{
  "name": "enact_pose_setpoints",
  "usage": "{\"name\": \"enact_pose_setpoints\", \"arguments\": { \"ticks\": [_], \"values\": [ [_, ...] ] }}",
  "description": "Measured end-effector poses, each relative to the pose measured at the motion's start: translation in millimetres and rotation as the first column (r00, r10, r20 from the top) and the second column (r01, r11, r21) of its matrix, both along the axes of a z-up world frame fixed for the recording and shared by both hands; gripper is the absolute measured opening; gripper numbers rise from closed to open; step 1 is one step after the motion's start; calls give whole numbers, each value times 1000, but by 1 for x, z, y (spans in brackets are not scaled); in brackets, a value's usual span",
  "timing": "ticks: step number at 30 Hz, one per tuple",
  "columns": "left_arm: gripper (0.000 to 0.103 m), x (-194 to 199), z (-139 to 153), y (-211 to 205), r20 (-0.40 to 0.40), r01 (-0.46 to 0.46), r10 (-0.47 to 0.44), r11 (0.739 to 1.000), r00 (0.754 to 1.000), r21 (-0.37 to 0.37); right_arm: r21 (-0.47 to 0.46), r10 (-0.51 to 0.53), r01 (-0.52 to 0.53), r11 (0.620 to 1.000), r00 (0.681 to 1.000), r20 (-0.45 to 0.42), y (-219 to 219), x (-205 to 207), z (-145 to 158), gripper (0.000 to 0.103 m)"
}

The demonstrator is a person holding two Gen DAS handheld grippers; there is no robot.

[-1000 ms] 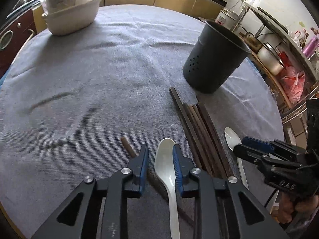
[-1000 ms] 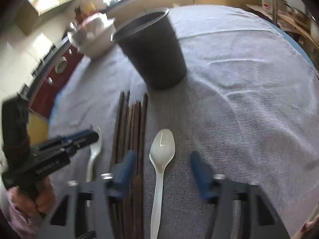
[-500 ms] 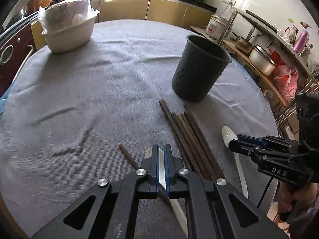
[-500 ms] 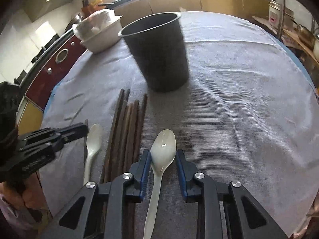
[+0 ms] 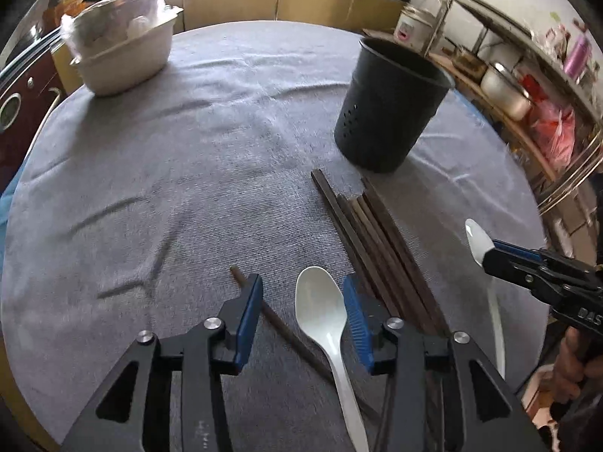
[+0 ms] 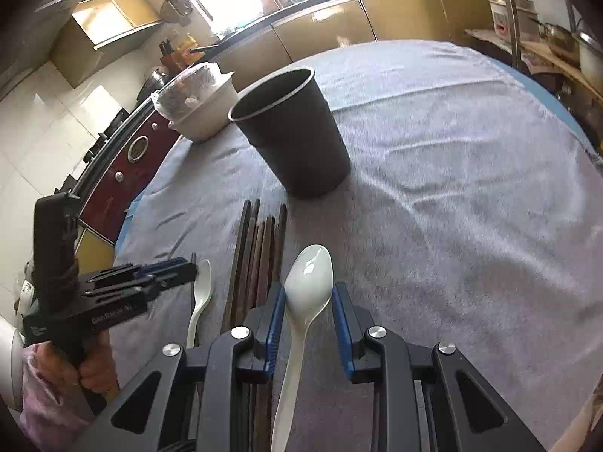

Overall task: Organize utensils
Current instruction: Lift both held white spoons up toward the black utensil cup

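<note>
A black utensil holder (image 5: 390, 107) (image 6: 294, 133) stands upright on the grey cloth. Several dark chopsticks (image 5: 373, 241) (image 6: 256, 256) lie in a bundle in front of it, and one more chopstick (image 5: 279, 320) lies apart. My left gripper (image 5: 301, 303) is open, its jaws on either side of a white spoon (image 5: 324, 312) lying on the cloth. My right gripper (image 6: 306, 314) has its jaws close around a second white spoon (image 6: 307, 282) (image 5: 476, 239), which looks lifted. The first spoon also shows in the right wrist view (image 6: 201, 293).
A white tub (image 5: 124, 56) (image 6: 203, 113) covered with plastic stands at the table's far left. Kitchen cabinets (image 5: 264, 0) run behind the round table. A shelf with pots (image 5: 505, 90) stands to the right, past the table's edge.
My left gripper, shut on its spoon half a second ago, has opened, and the spoon lies on the cloth. My right gripper has closed in on its spoon and risen.
</note>
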State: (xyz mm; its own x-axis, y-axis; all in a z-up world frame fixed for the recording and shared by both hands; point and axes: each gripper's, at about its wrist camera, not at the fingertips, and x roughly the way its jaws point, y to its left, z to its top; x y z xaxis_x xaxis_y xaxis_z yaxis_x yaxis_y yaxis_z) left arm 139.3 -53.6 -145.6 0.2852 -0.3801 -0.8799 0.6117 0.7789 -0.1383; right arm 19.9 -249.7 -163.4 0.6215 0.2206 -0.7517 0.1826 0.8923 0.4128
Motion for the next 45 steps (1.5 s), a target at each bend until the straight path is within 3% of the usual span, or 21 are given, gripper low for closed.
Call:
{"name": "enact_pose_setpoints", "arguments": {
  "ticks": [3, 4, 5, 12, 16, 20, 24, 27, 32, 35, 38, 45],
  "values": [
    [44, 1, -7, -3, -18, 21, -21, 1000, 1000, -9, 3, 8, -8, 1000, 1000, -6, 2, -1, -3, 27],
    [32, 0, -9, -4, -19, 27, -28, 1000, 999, -10, 1, 11, -11, 1000, 1000, -6, 3, -1, -3, 27],
    [29, 0, -10, -5, -13, 33, -33, 999, 999, -7, -1, 13, -13, 1000, 1000, -6, 3, -2, -3, 27],
    [28, -7, 0, -5, 53, 50, -49, 998, 997, -25, -8, 23, -23, 1000, 999, 31, 3, -1, 3, 27],
    [28, -3, 25, 2, 85, 12, -5, 996, 996, -83, -16, 22, -21, 1000, 993, 118, 2, 0, 20, 27],
    [28, 8, 67, 3, 150, -41, 68, 983, 986, -177, -24, -9, 16, 1000, 963, 269, -6, 4, 53, 27],
    [28, 27, 107, -3, 202, -100, 161, 954, 966, -283, -56, -49, 77, 995, 918, 393, -15, 22, 87, 27],
    [28, 44, 134, -14, 244, -133, 228, 926, 943, -353, -71, -91, 141, 988, 876, 473, -24, 42, 110, 27],
    [28, 69, 164, -37, 313, -167, 333, 873, 889, -458, -89, -160, 249, 964, 816, 555, -39, 79, 122, 27],
    [28, 84, 165, -55, 342, -187, 378, 858, 861, -478, -112, -179, 293, 950, 799, 574, -43, 99, 118, 27],
    [28, 95, 150, -77, 381, -202, 389, 872, 839, -447, -133, -180, 307, 943, 800, 573, -45, 116, 107, 27],
    [28, 102, 111, -92, 373, -232, 382, 893, 846, -387, -175, -151, 299, 938, 808, 570, -44, 127, 85, 27]
  ]
}}
